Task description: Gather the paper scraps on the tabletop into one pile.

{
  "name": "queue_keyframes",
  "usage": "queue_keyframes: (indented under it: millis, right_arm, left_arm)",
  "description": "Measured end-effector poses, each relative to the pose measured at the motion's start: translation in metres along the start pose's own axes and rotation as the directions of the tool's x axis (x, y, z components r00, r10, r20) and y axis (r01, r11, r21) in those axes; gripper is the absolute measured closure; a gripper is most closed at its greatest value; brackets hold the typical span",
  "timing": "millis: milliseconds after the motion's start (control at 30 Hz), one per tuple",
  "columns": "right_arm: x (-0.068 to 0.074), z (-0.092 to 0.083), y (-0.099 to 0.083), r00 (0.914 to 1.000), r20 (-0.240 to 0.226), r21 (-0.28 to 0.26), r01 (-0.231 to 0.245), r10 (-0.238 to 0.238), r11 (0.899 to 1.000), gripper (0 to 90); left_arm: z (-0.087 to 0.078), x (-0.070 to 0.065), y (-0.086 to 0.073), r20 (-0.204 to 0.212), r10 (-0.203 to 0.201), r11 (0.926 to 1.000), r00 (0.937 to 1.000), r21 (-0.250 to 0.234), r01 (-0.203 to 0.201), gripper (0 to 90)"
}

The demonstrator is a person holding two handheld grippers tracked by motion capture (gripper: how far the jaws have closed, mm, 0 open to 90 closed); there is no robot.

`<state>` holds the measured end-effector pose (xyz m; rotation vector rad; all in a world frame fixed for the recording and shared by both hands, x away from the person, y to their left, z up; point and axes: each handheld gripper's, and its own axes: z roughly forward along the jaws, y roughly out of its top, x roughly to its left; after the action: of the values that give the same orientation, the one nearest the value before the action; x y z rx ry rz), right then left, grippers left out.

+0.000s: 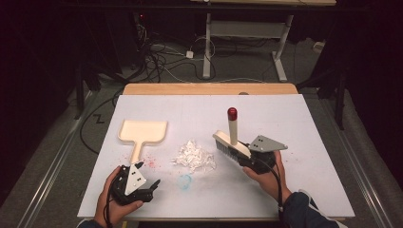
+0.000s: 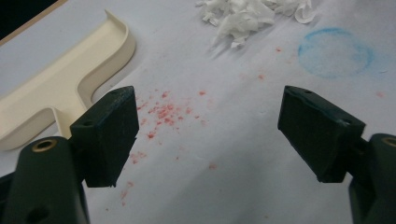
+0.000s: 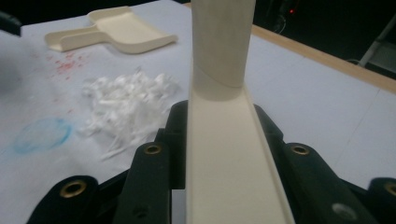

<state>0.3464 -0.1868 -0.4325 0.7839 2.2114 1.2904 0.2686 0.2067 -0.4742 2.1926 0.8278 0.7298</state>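
A white sheet (image 1: pixel 285 142) covers the table, with dark floor and trailing cables seen beyond it. A heap of white paper shreds (image 1: pixel 194 156) lies near the middle of the sheet, and the cream dustpan (image 1: pixel 142 133) rests flat to its left, handle toward the person. The brush (image 1: pixel 231 144) is clamped by its back between the narrowed jaws of the right gripper (image 1: pixel 248 154), just right of the heap, bristles down. The left gripper (image 1: pixel 153 186) is held low near the dustpan handle with its jaws wide and empty. The sweep appears not yet begun; next, the dustpan handle probably has to be gripped and the pan's mouth set against the shreds.
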Motion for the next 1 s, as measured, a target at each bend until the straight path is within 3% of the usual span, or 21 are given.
queue_keyframes:
  millis: [100,233,400,567,733,867,1000]
  right_arm:
    - [0.011,-0.012,-0.007,0.9999,0.005,0.017,0.015,-0.015,1.000,67.9]
    - [0.026,-0.015,-0.012,0.9974,-0.072,0.044,0.009,-0.006,0.999,67.9]
    - [0.050,0.003,-0.009,0.9926,-0.117,0.032,0.035,-0.031,0.999,67.8]
    - [0.061,0.019,0.001,0.9914,-0.124,0.002,0.045,-0.044,0.999,67.8]
    - [0.050,0.007,0.004,0.9927,-0.112,-0.007,0.045,-0.045,0.999,67.7]
    - [0.030,-0.016,0.007,0.9937,-0.105,-0.051,0.033,-0.038,0.998,67.6]
    - [0.013,-0.037,0.006,0.9964,-0.079,-0.054,0.026,-0.030,0.998,67.6]
  left_arm:
    - [0.001,0.000,0.000,0.002,0.000,1.0000,1.0000,0.003,0.000,19.2]
    - [0.002,0.000,0.001,0.008,0.006,1.0000,0.9999,0.004,-0.006,19.1]
    - [0.004,0.000,0.000,0.017,0.008,0.9999,0.9998,0.010,-0.008,19.2]
    - [0.005,0.001,0.000,0.020,0.006,0.9999,0.9998,0.011,-0.006,19.1]
    - [0.003,0.001,-0.001,0.012,0.000,1.0000,0.9999,0.006,0.000,19.1]
    - [0.003,0.001,-0.001,0.002,-0.001,0.9999,1.0000,0.015,0.001,19.1]
    - [0.003,0.001,-0.001,0.002,0.001,0.9999,1.0000,0.016,-0.001,19.1]
